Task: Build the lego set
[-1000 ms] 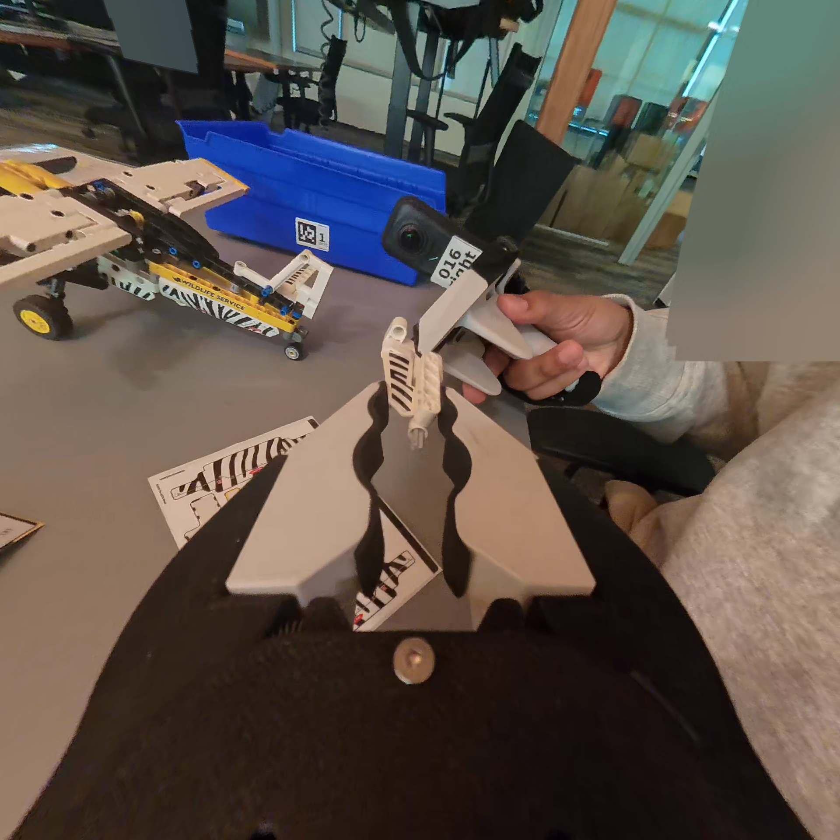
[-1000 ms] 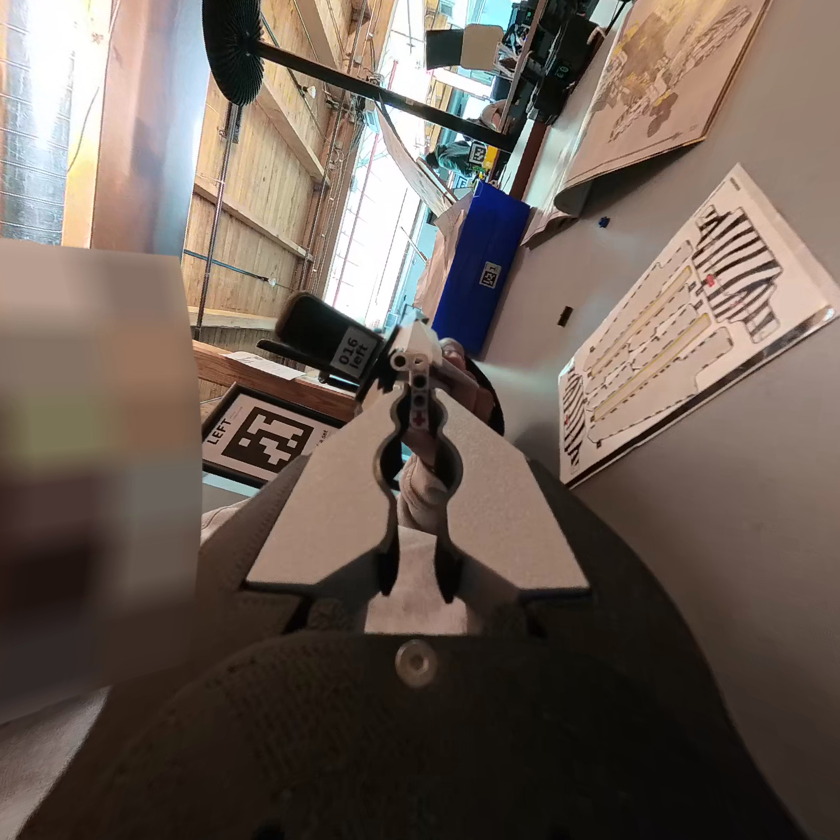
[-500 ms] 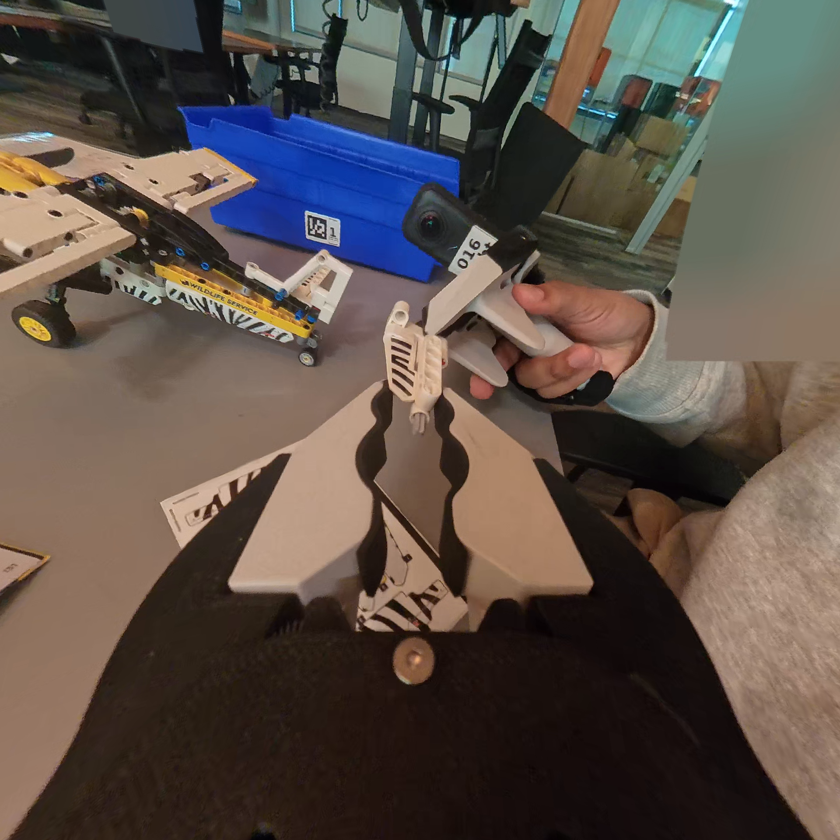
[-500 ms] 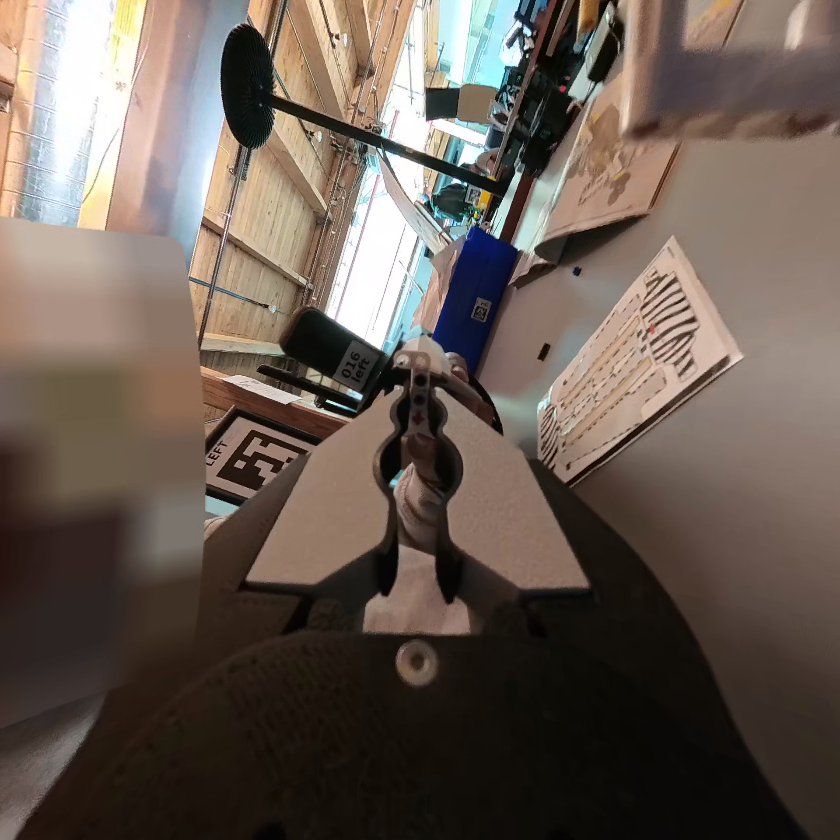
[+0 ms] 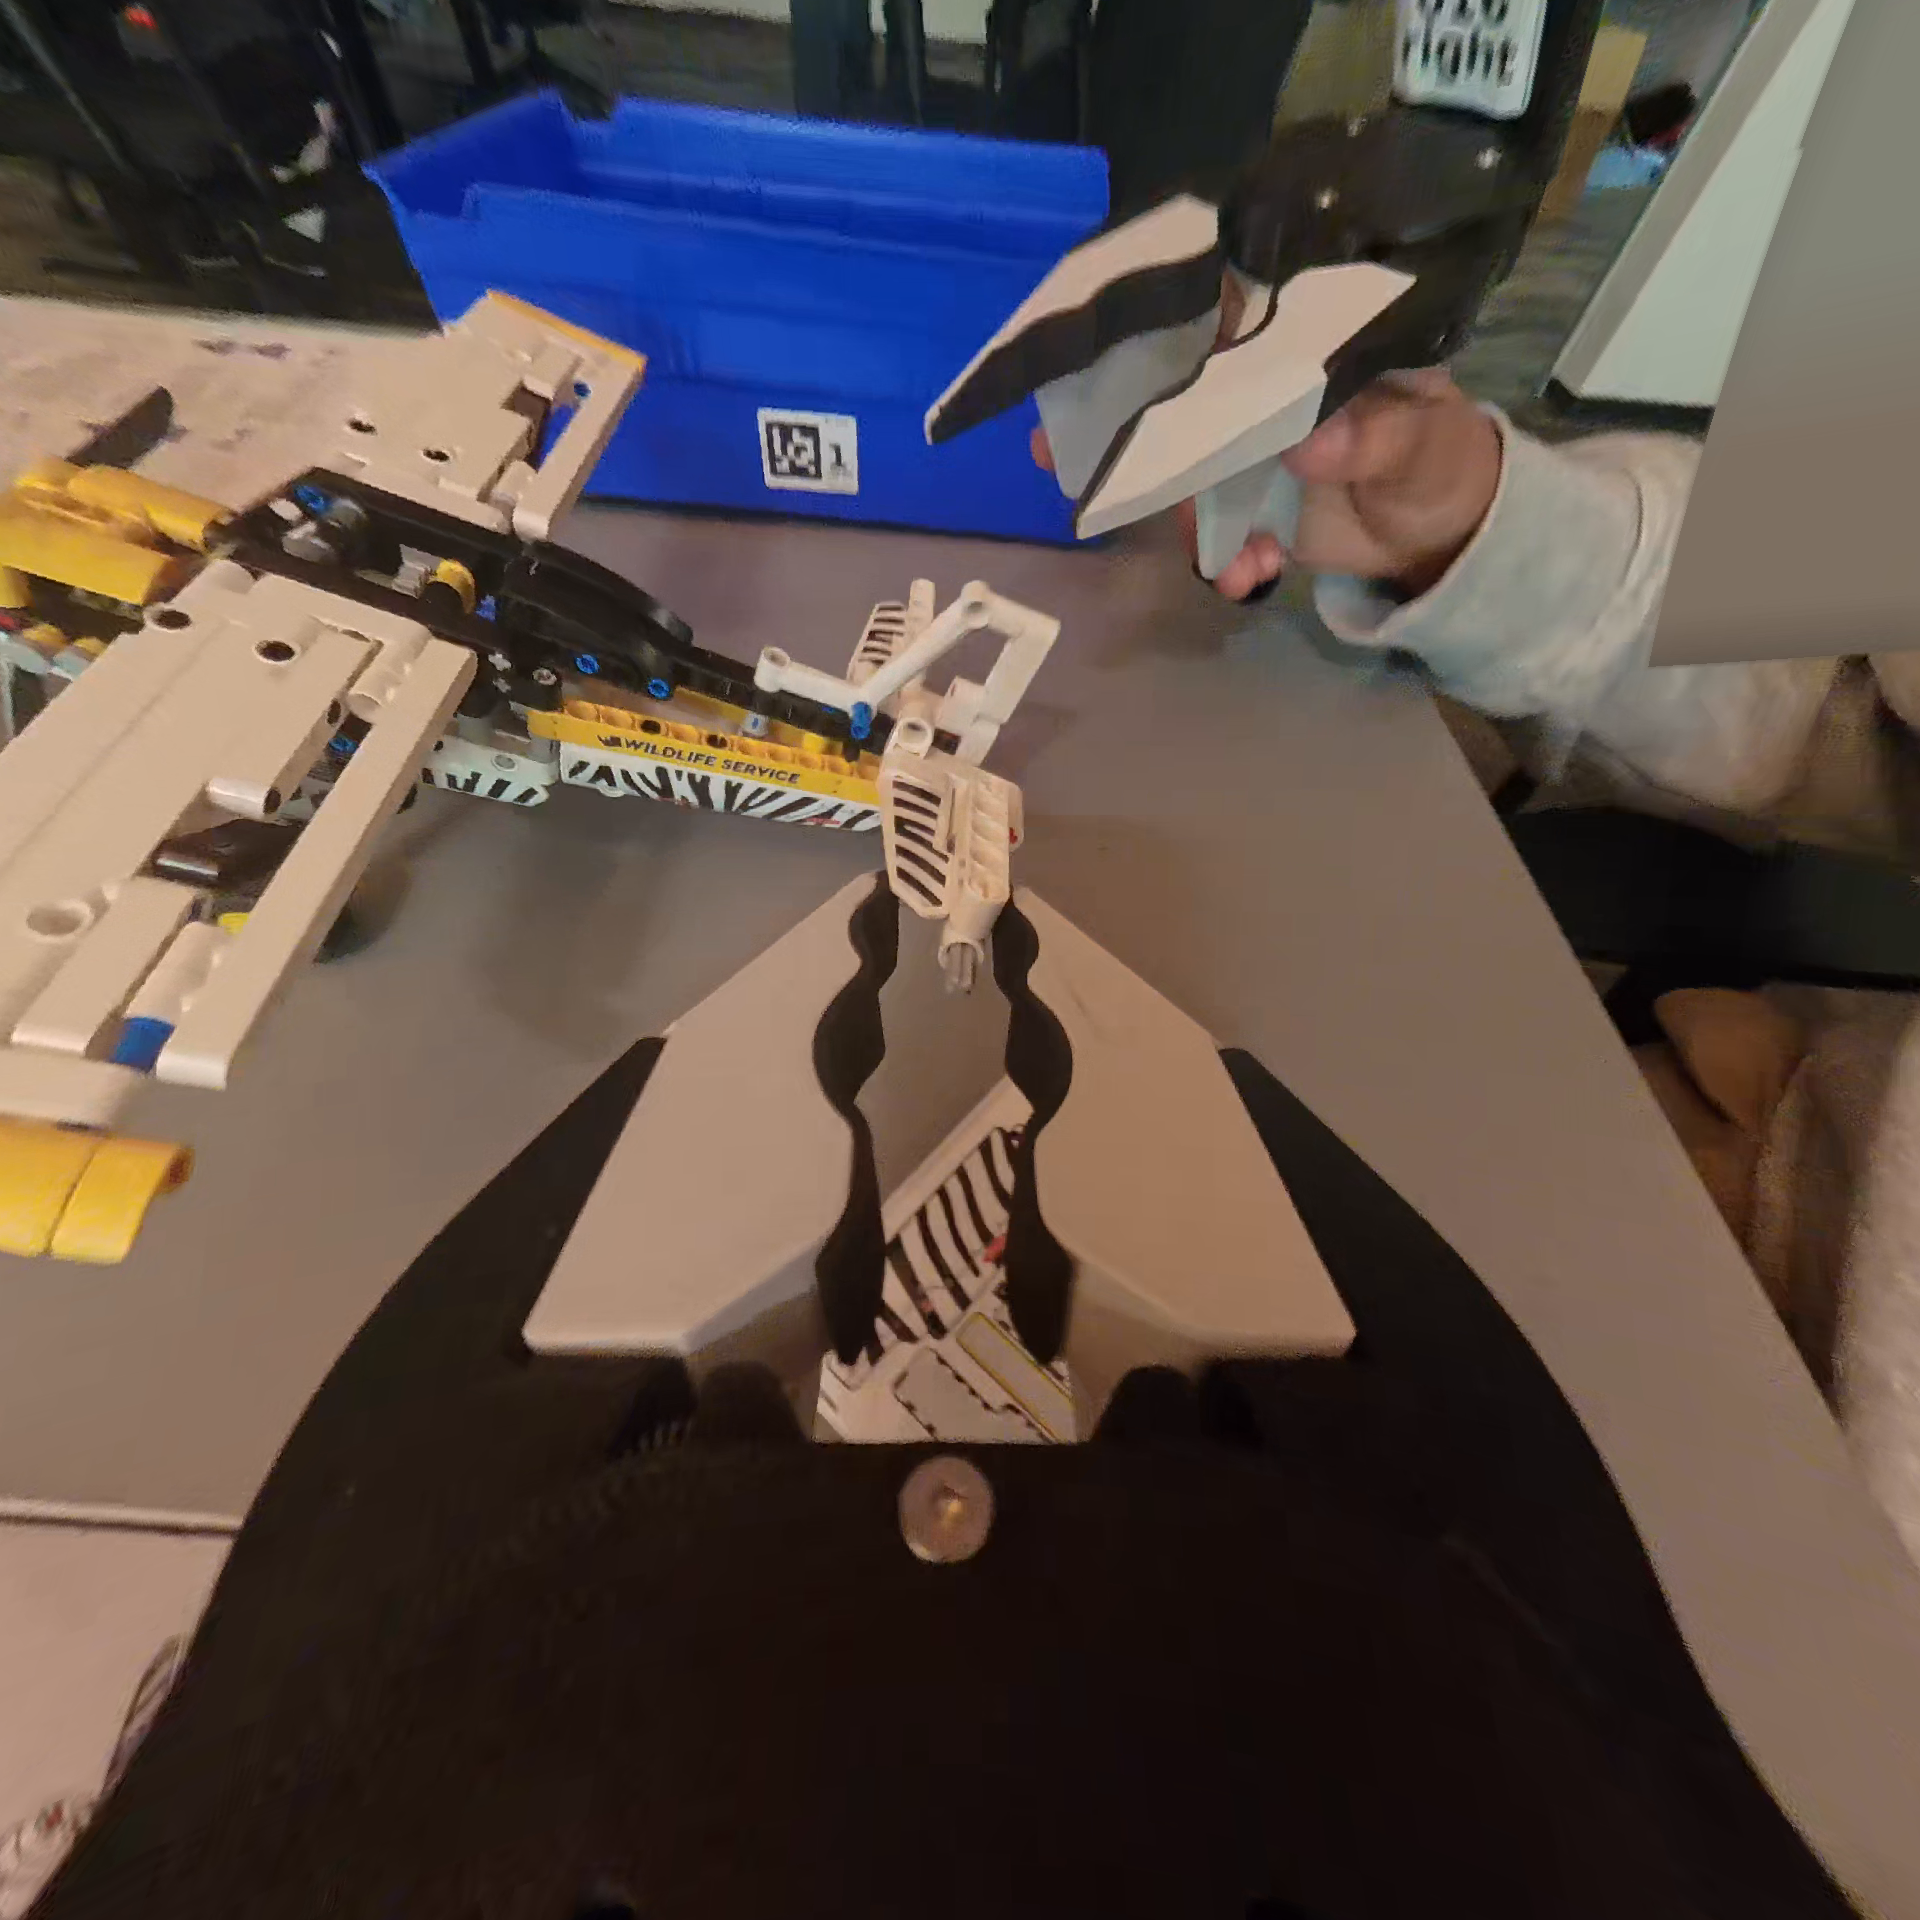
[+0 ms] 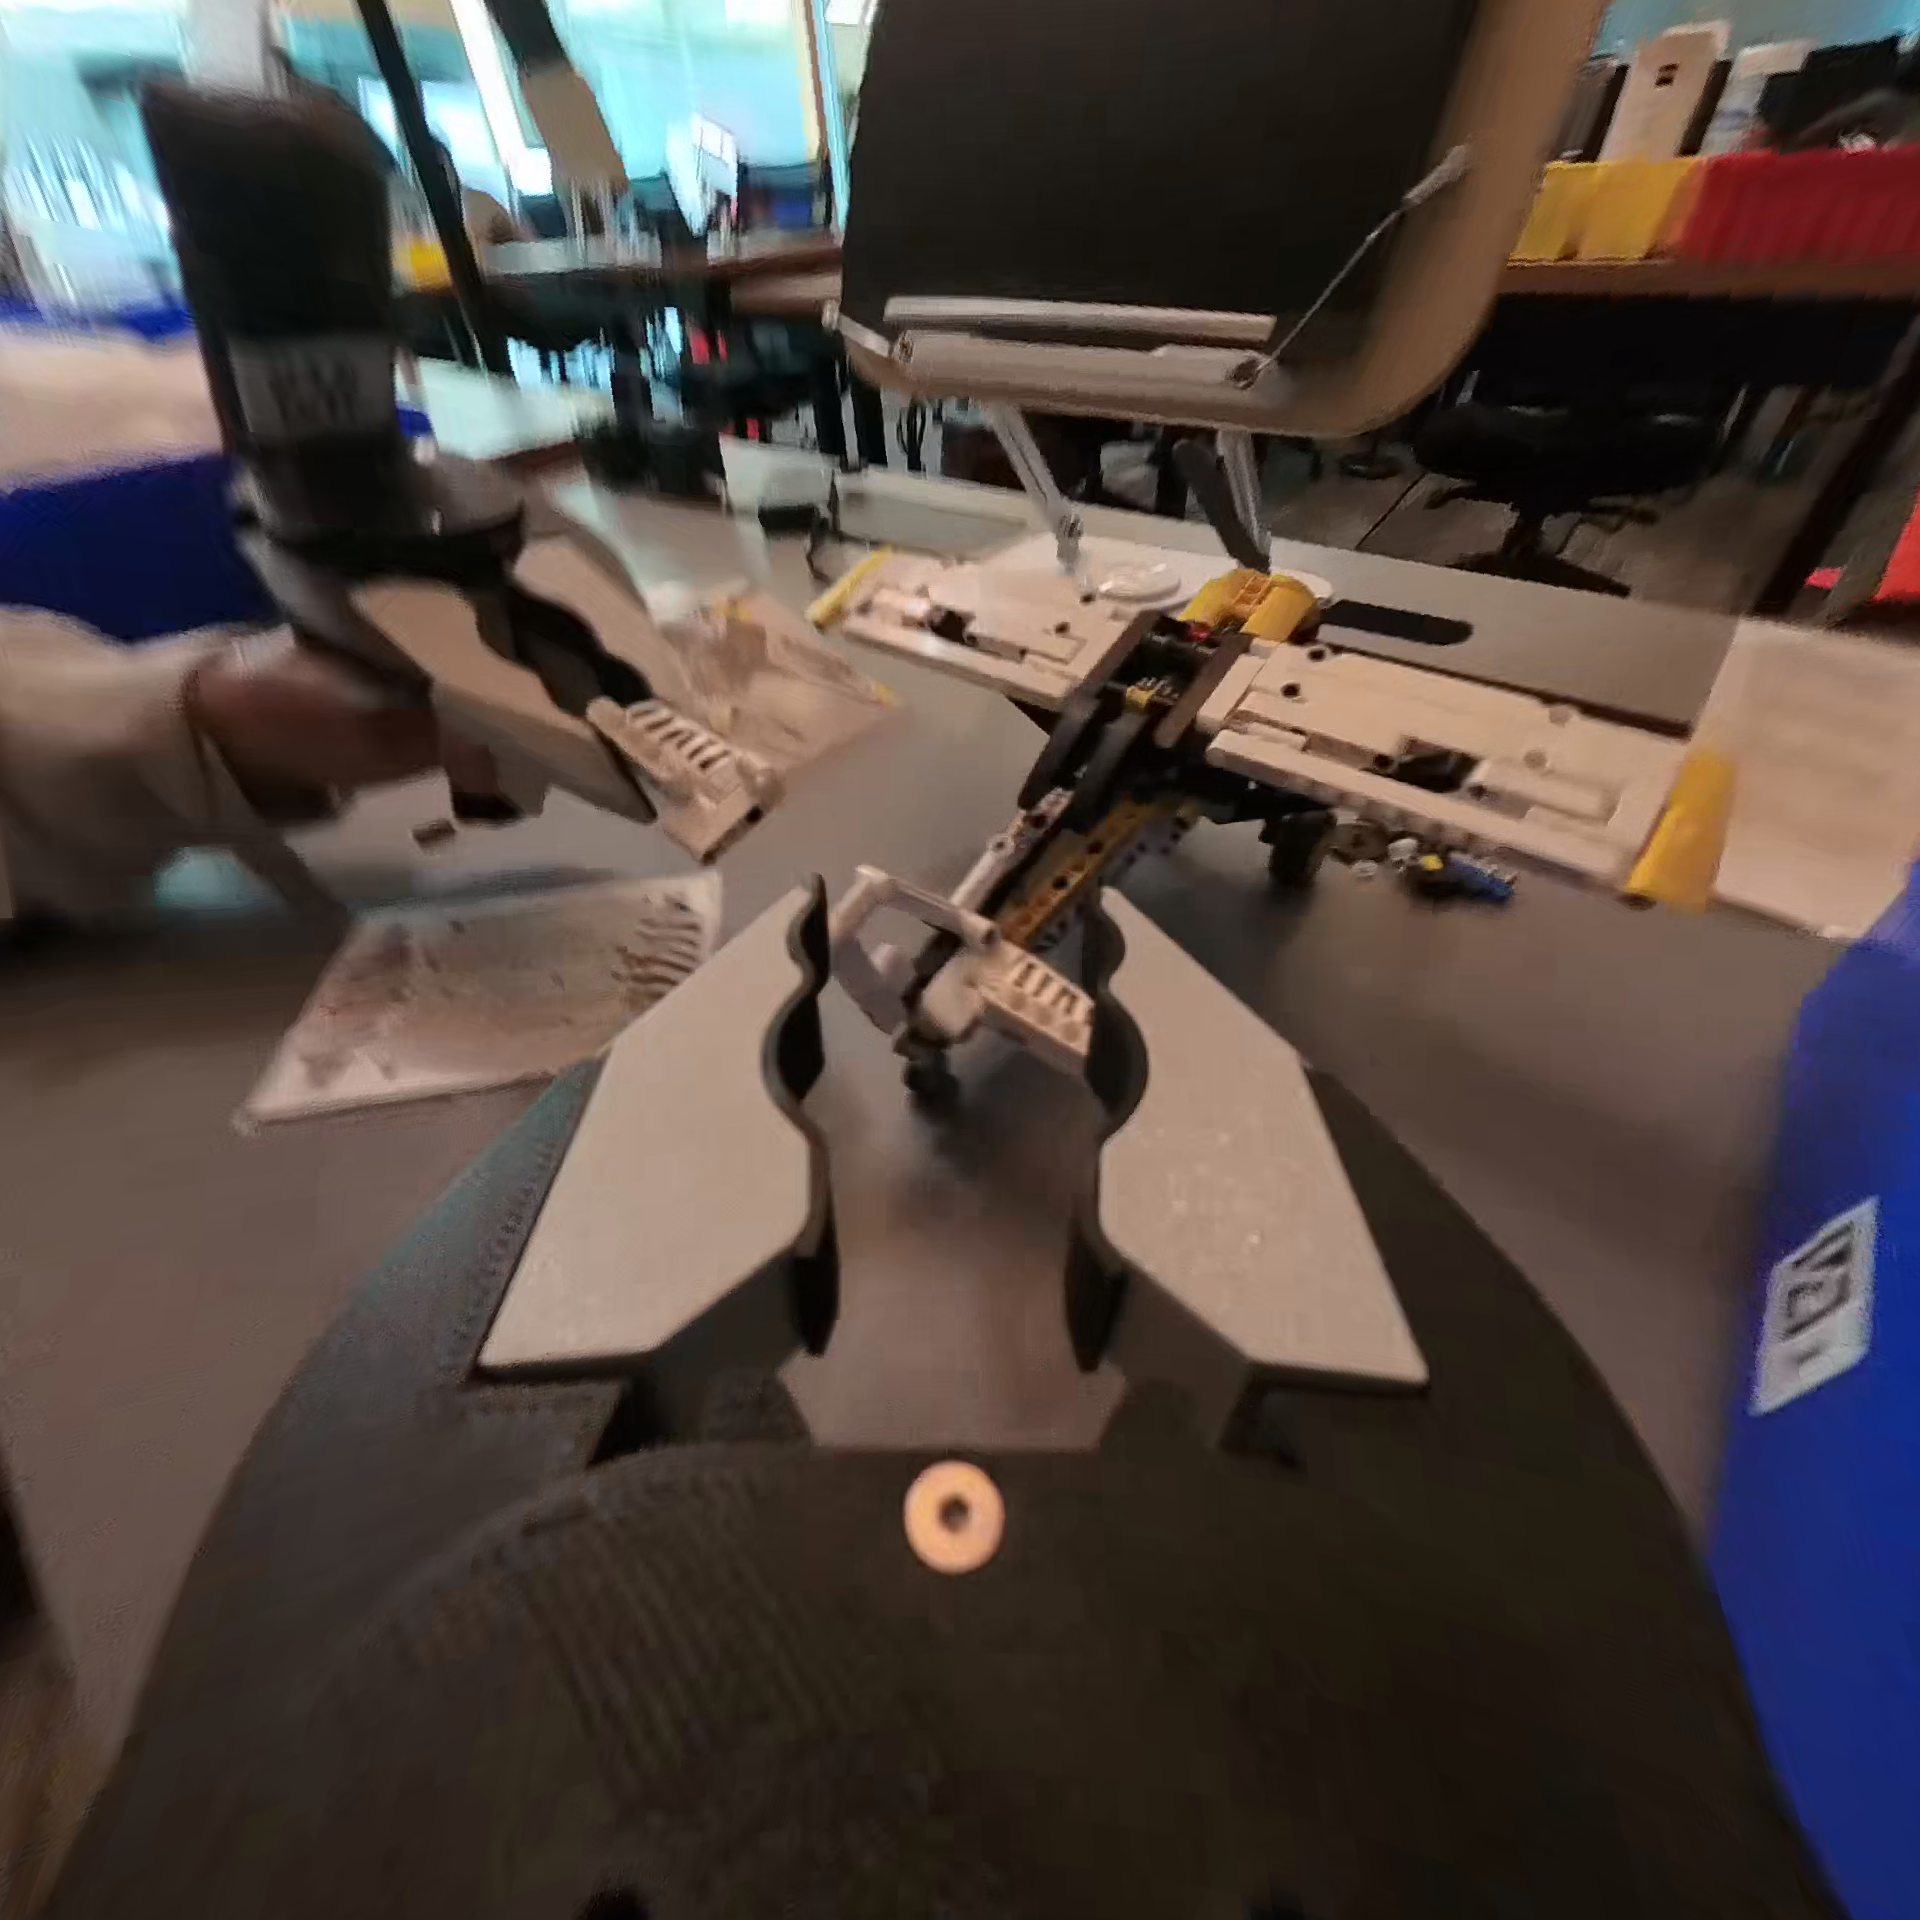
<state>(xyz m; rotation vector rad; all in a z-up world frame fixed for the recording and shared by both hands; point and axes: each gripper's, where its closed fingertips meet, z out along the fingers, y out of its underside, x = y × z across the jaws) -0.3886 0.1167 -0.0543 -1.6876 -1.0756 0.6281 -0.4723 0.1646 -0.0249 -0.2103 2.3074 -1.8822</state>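
My left gripper [image 5: 945, 894] is shut on a small white fin piece with zebra stripes [image 5: 951, 842] and holds it above the grey table, just right of the tail of the white, yellow and black lego plane [image 5: 436, 665]. It also shows in the right wrist view [image 6: 623, 758] with the fin piece [image 6: 686, 769]. My right gripper [image 6: 961, 914] is open and empty, and its fingers stand on either side of the plane's tail frame [image 6: 966, 987]. It shows in the left wrist view [image 5: 1008, 478], raised at the upper right.
A blue bin [image 5: 748, 291] stands behind the plane and close on the right in the right wrist view [image 6: 1849, 1351]. A zebra sticker sheet [image 6: 488, 987] lies flat on the table [image 5: 1195, 831]. An office chair [image 6: 1143, 208] stands beyond the plane. The table's edge runs along the right. The left gripper's tips are roughly 11 cm from the right gripper's.
My right gripper has let go of the fin piece, opened and swung round to the plane's tail. My left gripper now holds the piece alone and has moved closer to the tail.
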